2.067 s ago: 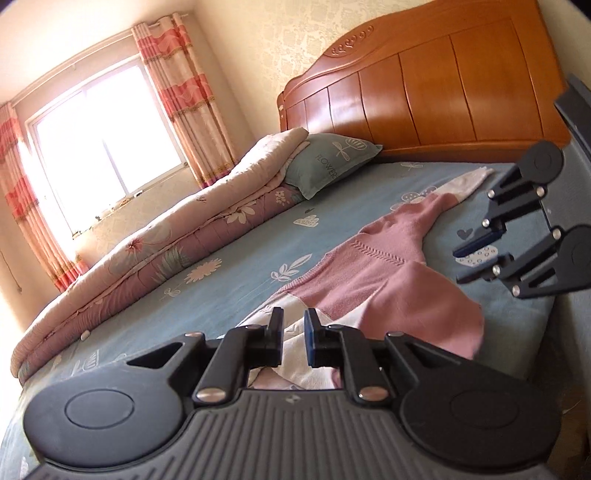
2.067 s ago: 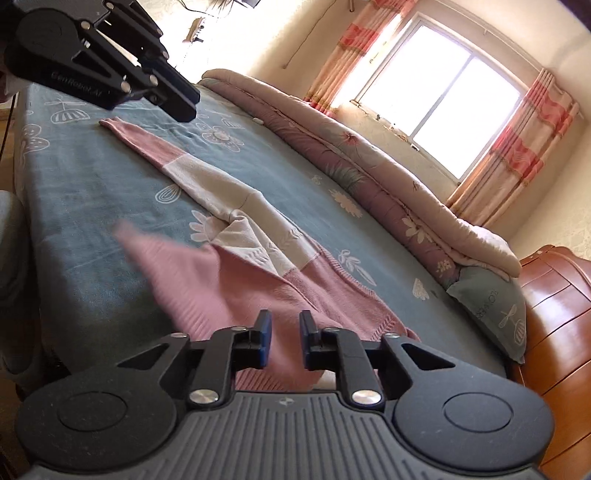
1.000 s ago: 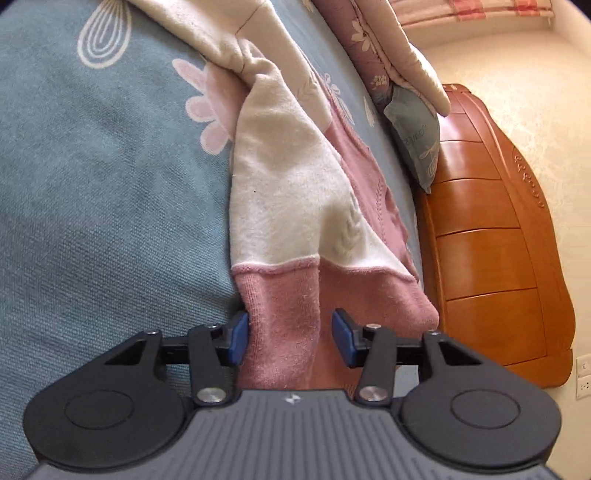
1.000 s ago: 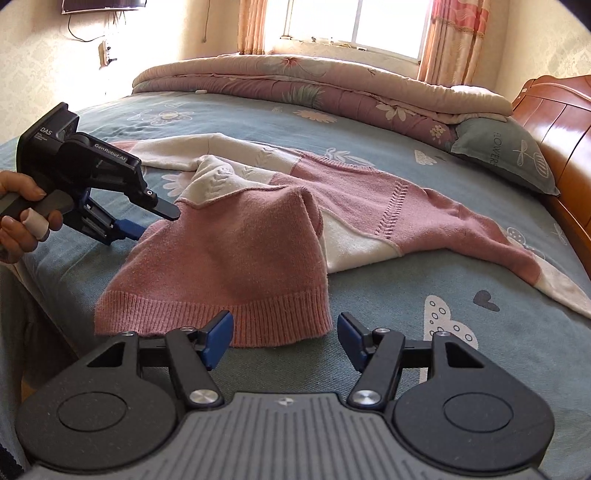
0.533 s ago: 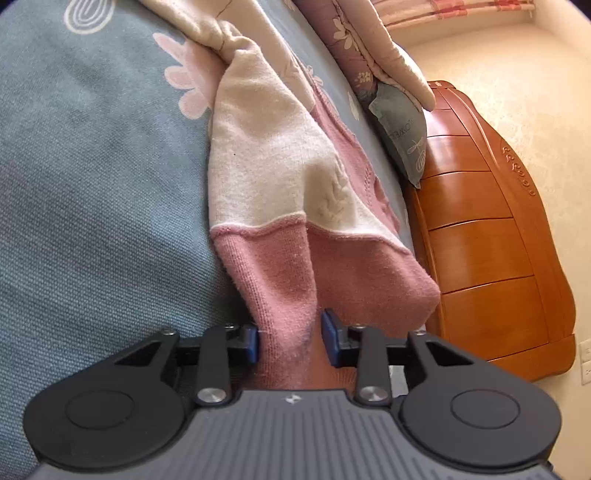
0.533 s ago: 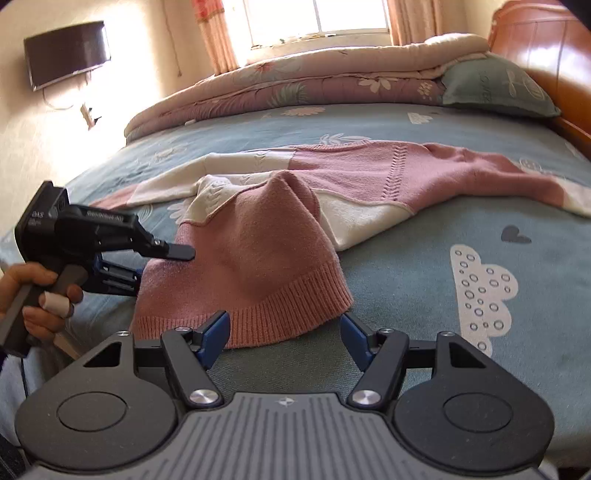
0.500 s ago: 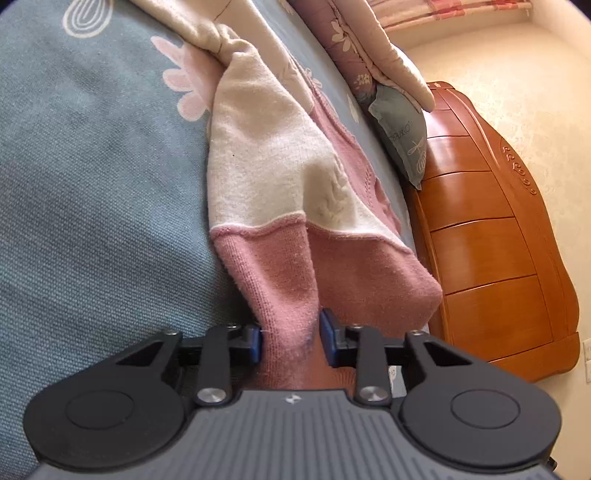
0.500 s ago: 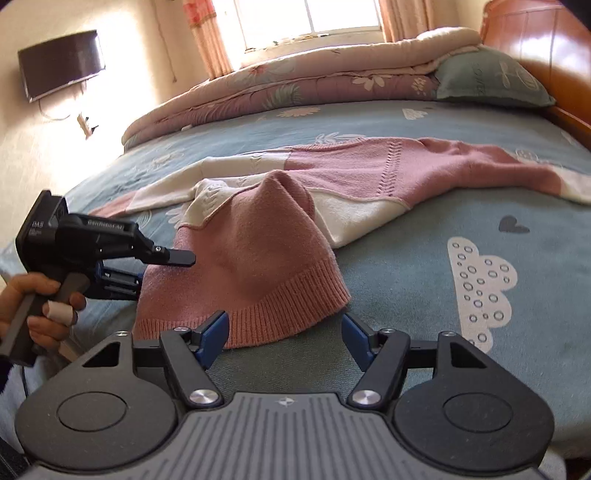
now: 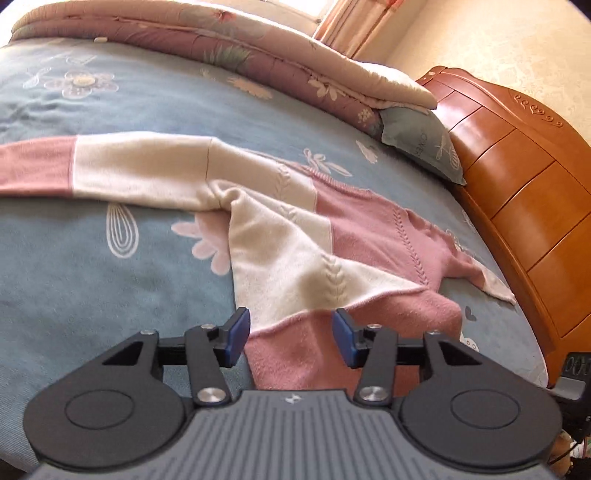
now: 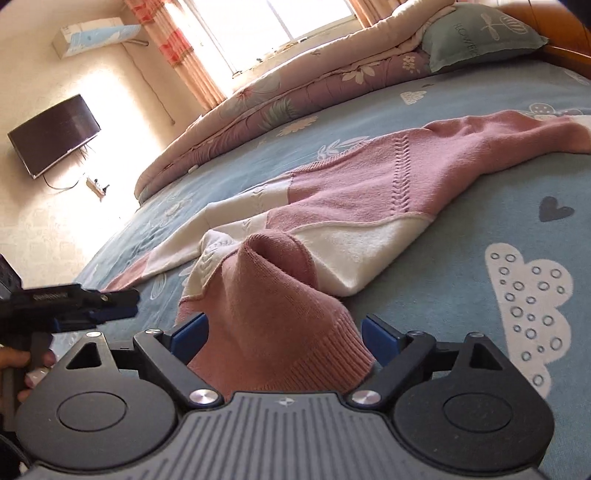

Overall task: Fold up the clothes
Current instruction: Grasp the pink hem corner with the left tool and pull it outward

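you are working with two grippers over one sweater [image 9: 369, 243], which is lying spread on the blue printed bedsheet [image 9: 74, 258], pink and cream, with its lower part bunched up toward you.

left gripper [image 9: 291, 334]: its jaws are opening. the pink hem is showing between the blue pads [image 9: 236, 334], but the pads are standing clear of the knit and are not pressing it.

right gripper [image 10: 284, 334]: its jaws are opening and are standing wide. the ribbed pink hem is humping up between the pads [image 10: 188, 334]; you cannot tell whether it is brushing them, and they are not clamping it.

view differences:
- the left wrist view is showing you one long sleeve [image 9: 92, 170] stretching to the left edge, one wooden headboard [image 9: 524, 177] on the right, and a dark piece of equipment at the right edge.
- the right wrist view is showing you the left gripper from the side at the left edge, held by a hand [image 10: 22, 365], plus one wall television [image 10: 53, 134], one air conditioner [image 10: 96, 35] and one window [image 10: 280, 22].

both views are showing one rolled quilt [image 9: 229, 55] and one grey-green pillow [image 9: 424, 147] along the far edge of the bed.
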